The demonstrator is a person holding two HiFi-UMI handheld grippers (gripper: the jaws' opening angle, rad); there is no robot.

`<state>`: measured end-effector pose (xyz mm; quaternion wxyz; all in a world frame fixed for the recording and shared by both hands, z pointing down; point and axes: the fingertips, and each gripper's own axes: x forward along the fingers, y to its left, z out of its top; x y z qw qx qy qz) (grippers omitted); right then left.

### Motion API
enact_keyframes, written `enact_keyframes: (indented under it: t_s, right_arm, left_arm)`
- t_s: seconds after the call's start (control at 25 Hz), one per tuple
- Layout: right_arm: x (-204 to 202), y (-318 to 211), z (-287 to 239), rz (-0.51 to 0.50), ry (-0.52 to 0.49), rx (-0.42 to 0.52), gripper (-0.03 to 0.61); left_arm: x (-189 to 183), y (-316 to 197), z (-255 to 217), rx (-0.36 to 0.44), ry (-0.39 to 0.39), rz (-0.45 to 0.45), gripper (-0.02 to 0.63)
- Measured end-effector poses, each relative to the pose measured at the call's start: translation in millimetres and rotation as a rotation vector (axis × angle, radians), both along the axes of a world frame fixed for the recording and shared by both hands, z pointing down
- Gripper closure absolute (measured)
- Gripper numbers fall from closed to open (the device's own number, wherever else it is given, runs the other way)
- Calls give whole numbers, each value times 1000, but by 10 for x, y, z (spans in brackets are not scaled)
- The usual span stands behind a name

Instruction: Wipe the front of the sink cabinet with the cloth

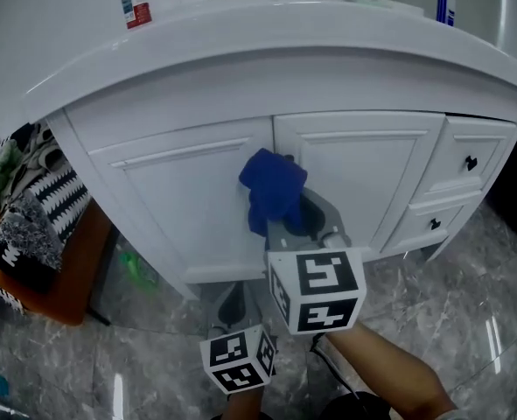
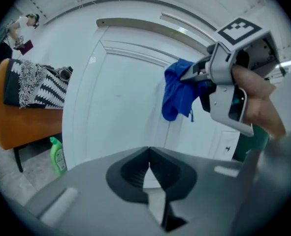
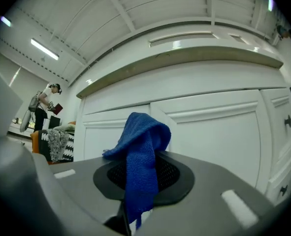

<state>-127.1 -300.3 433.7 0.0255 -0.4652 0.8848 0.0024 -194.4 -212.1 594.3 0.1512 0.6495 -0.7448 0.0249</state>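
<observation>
Blue cloth (image 3: 141, 151) is clamped in right tongs (image 3: 137, 193), centre frame, before white cabinet front (image 1: 197, 199). Left tongs (image 2: 148, 173) are pressed closed, empty. Grey marbled floor (image 1: 468, 296) is seen lower right.

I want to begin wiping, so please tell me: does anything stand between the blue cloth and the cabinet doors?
Nothing visible does. The right claw holds the blue cloth straight before the white cabinet doors, near where the two meet.

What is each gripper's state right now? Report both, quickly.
left gripper: shut, jaws together, nothing between them.
right gripper: shut on the blue cloth, in front of the sink cabinet.
</observation>
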Motion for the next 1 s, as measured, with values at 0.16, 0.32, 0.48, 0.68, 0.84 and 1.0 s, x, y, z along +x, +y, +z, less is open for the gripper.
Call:
enact_keyframes:
  t_s: [0.16,0.32,0.48,0.68,0.84,1.0]
  right_arm:
    - [282,-55,-12,35,3,32,500]
    - [531,-178,-7,90,-7,27,500]
    - [593,-404,55,137,61,40,502]
    - [767,-479,115,215,147,106,500]
    - [1183,-605,199,307,176,106,499]
    - [1649,-727,276,400,194,83,498]
  left_arm:
    - [238,-127,69,-6,6,40,604]
    - [397,-202,105,-11,12,62,604]
    - [461,-248,164,-23,-12,71,603]
    - [423,-265,212,-34,-1,66,604]
    - [504,-289,175,-18,1,90,603]
    - [600,-303,161,-11,11,114,603]
